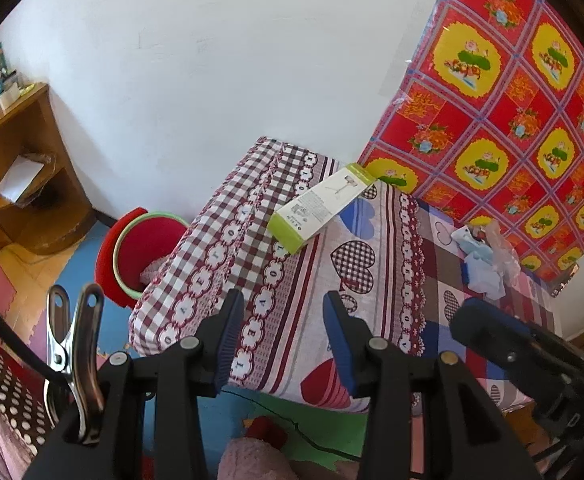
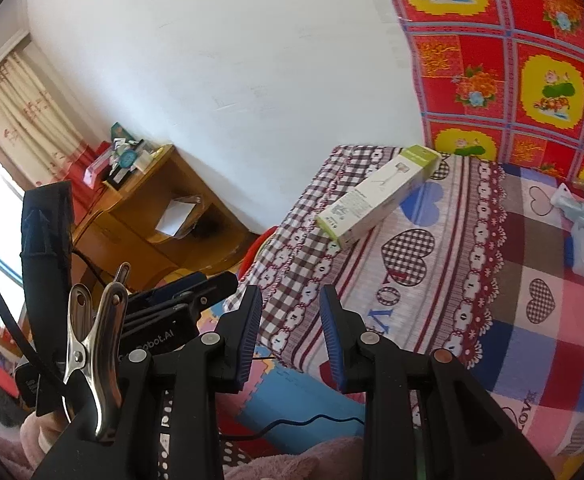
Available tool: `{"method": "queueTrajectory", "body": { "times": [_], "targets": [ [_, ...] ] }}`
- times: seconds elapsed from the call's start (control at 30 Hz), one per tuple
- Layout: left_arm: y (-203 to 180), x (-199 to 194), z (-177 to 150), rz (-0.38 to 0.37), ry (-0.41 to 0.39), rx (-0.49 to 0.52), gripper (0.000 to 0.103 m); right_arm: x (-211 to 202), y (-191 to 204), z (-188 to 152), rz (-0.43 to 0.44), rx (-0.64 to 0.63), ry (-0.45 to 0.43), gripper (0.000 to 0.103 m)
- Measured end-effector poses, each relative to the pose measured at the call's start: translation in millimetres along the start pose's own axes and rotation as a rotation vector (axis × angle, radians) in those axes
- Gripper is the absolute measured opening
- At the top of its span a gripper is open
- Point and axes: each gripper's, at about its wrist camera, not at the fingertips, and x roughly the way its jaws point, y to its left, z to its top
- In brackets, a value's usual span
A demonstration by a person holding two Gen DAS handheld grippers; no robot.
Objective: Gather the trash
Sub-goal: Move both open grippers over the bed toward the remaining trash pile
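The bed (image 1: 371,248) fills the middle of both views, its patterned cover running up to the red-and-yellow cloth (image 1: 511,112) on the wall, and the trash lies on top of it in two spots well apart. A bin (image 1: 124,248), red with a green rim, stands on the floor tight against the bed's far corner, half hidden by the mattress edge; a drop aimed from the bed side could strike the rim or miss behind the corner. The box (image 1: 323,204), long, white and green, lies slantwise near the bed's far edge, one end close to the drop-off, so a nudge from a finger could push it over toward the wall or floor. Farther right sits a crumpled heap of wrappers (image 1: 483,256), pale blue paper with clear film; it is loose and light, and a pinch would likely take only part, leaving scraps. The left gripper (image 1: 284,320) and the right gripper (image 2: 292,316) both hover over the near edge, jaws partly spread with nothing between them. That gap looks narrow for the box's broad face, so a grip could slip off.
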Motion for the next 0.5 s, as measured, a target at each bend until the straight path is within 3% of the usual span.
{"method": "queueTrajectory", "body": {
  "times": [0.5],
  "targets": [
    [-4.3, 33.6, 31.3, -0.068, 0.032, 0.07, 0.043, 3.8, -22.4, 12.0, -0.087, 0.075, -0.026, 0.031]
  ]
}}
